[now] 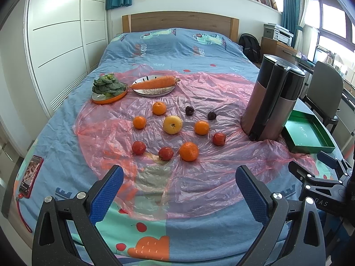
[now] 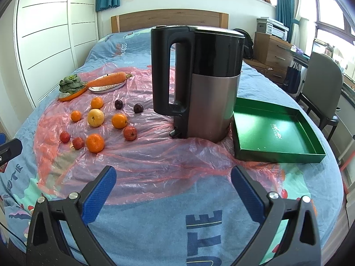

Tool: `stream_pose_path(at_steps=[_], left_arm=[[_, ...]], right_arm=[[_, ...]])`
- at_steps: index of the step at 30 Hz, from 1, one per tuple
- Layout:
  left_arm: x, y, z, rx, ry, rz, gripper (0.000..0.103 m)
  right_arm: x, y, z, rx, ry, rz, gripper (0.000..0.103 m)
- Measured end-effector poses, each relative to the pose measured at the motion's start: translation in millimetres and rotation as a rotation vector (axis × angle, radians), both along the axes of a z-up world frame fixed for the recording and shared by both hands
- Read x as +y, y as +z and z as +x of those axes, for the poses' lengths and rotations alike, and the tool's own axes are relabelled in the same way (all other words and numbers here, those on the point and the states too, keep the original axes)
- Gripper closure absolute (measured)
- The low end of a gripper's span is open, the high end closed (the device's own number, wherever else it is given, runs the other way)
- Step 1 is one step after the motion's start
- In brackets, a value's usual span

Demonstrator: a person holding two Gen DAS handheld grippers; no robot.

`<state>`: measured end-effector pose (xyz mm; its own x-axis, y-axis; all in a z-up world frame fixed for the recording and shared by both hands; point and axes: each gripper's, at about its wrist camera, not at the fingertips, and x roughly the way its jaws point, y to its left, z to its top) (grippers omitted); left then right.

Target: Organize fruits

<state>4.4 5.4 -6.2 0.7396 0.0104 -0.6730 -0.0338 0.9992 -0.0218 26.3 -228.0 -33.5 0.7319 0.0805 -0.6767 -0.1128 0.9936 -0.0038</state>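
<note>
Loose fruit lies on a pink plastic sheet (image 1: 199,177) on the bed: a yellow apple (image 1: 172,124) in the middle, several oranges around it, the nearest orange (image 1: 188,151) in front, three small red fruits (image 1: 166,153) and two dark plums (image 1: 189,110). An empty green tray (image 2: 275,130) sits at the right beside the kettle. My left gripper (image 1: 179,192) is open, hovering in front of the fruit with nothing between its blue pads. Facing the kettle and tray, my right gripper (image 2: 173,190) also stands open and empty.
A tall black and steel kettle (image 2: 199,82) stands between the fruit and the tray. A carrot (image 1: 153,82) lies on a plate and leafy greens (image 1: 107,86) on an orange dish at the back. A phone (image 1: 31,175) lies near the bed's left edge. A chair (image 2: 321,84) stands at the right.
</note>
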Motion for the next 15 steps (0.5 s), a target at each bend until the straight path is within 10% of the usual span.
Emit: stream_pose_path(at_steps=[15], left_arm=[[1.5, -6.3, 3.3, 0.018, -0.001, -0.006, 0.004]], right_arm=[[1.5, -5.0, 3.2, 0.018, 0.01, 0.019, 0.0]])
